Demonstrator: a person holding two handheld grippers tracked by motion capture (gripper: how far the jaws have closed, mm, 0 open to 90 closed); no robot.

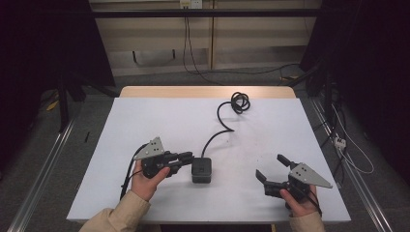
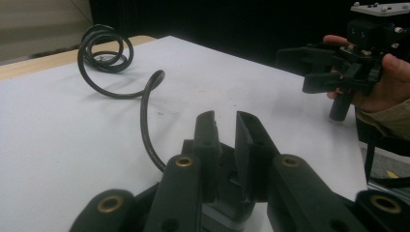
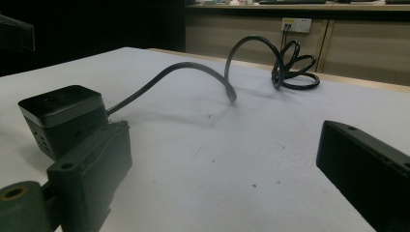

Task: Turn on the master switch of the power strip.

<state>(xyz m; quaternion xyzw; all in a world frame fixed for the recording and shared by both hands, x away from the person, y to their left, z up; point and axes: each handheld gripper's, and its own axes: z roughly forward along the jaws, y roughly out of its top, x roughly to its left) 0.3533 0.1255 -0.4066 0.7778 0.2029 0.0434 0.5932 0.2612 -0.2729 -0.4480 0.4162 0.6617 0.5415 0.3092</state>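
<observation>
Your left gripper (image 1: 187,156) sits just left of the black power cube (image 1: 201,169), its tips right at the cube's left side. In the left gripper view the jaws stand nearly together with a narrow gap between them, and the cube's grey-edged body lies low behind them; you cannot tell from these frames whether the pads press on the cube. Your right gripper (image 1: 270,167) is spread wide and holds nothing, hovering near the front right part of the table (image 1: 145,121), well apart from the cube.

The cube rests near the middle of the white tabletop, a little toward your side. Its black cable (image 1: 220,123) runs away from you in a rising curve and ends in a loose coil (image 1: 240,102) close to the far edge, where a strip of bare wood shows.

Between the cube and your right gripper the surface is bare white. The left half of the table beyond your left hand (image 1: 147,180) is likewise bare. Your right hand (image 1: 300,202) is close to the near edge and the right edge.
</observation>
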